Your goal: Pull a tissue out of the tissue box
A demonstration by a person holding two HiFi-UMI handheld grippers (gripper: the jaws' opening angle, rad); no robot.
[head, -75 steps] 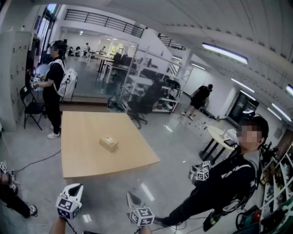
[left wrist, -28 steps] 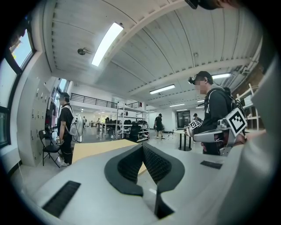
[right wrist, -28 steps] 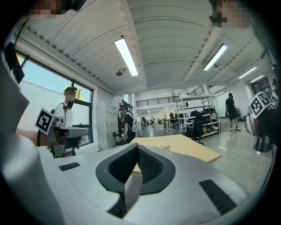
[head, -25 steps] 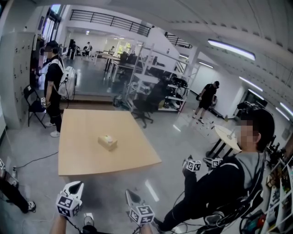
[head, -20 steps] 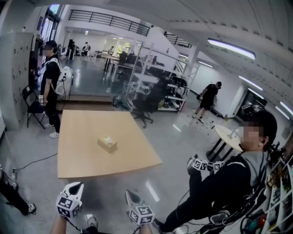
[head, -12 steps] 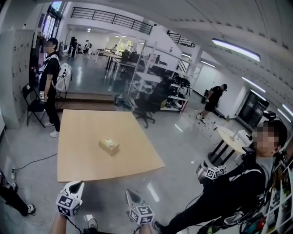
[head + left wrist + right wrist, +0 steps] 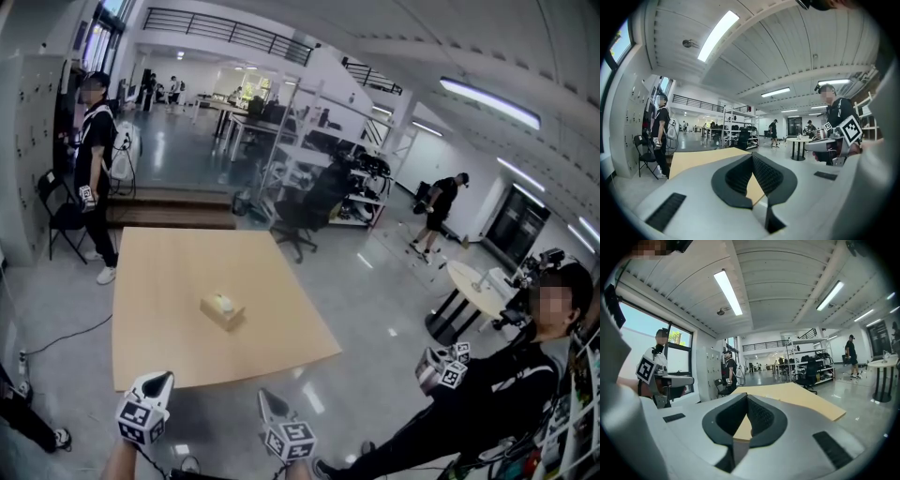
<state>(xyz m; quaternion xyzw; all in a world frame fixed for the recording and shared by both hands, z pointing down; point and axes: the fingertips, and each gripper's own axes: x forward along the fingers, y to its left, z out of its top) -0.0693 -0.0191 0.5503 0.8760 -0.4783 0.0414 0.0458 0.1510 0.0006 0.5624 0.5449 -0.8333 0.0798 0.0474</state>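
Observation:
A small tan tissue box point(image 7: 223, 310) with a white tissue showing at its top sits near the middle of a square wooden table point(image 7: 169, 281). Both grippers are held short of the table's near edge, well apart from the box. My left gripper point(image 7: 157, 382) is at the bottom left of the head view, my right gripper point(image 7: 270, 403) beside it. In the left gripper view the left gripper point(image 7: 751, 157) has its pads meeting, with nothing between them and the table point(image 7: 693, 157) ahead. The right gripper point(image 7: 746, 395) is shut and empty too, pointing at the table point(image 7: 797, 392).
A person in black point(image 7: 487, 394) holding marker-cube grippers stands at the right on the grey floor. Another person point(image 7: 94, 141) stands by a chair point(image 7: 56, 216) at the table's far left corner. A small round table point(image 7: 473, 286) and shelving with an office chair point(image 7: 300, 211) lie beyond.
The table and tissue box have come nearer and lower in the head view. The person at the right has shifted further right. Both grippers stay shut at the same spot in view.

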